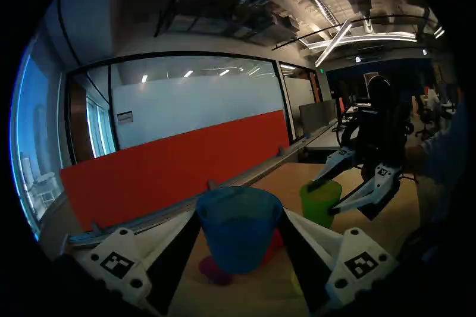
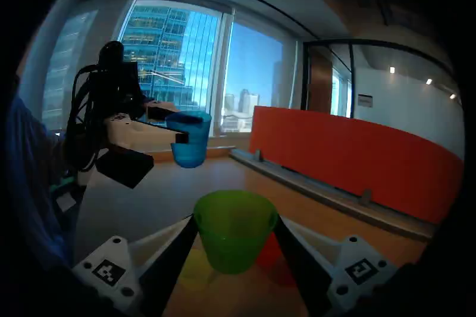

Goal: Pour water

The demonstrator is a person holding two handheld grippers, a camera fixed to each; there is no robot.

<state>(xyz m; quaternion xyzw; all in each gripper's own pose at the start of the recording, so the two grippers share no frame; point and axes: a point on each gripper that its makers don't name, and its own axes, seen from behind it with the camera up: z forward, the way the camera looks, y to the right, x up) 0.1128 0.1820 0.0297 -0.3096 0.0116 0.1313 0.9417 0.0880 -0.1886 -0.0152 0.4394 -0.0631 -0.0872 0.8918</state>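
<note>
In the left gripper view my left gripper (image 1: 240,239) is shut on a blue cup (image 1: 239,228), held upright above the wooden table (image 1: 297,174). Farther right, the right gripper (image 1: 327,195) holds a green cup (image 1: 320,199) upright. In the right gripper view my right gripper (image 2: 235,242) is shut on that green cup (image 2: 235,238), and the left gripper (image 2: 178,132) holds the blue cup (image 2: 189,137) higher up at the left, apart from the green one. I cannot tell whether either cup holds water.
A pink round object (image 1: 214,270) and a red one (image 1: 275,242) lie on the table under the blue cup. An orange partition (image 1: 178,162) with a metal rail (image 1: 178,207) runs along the table's far side. A person's sleeve (image 2: 27,162) is at the left.
</note>
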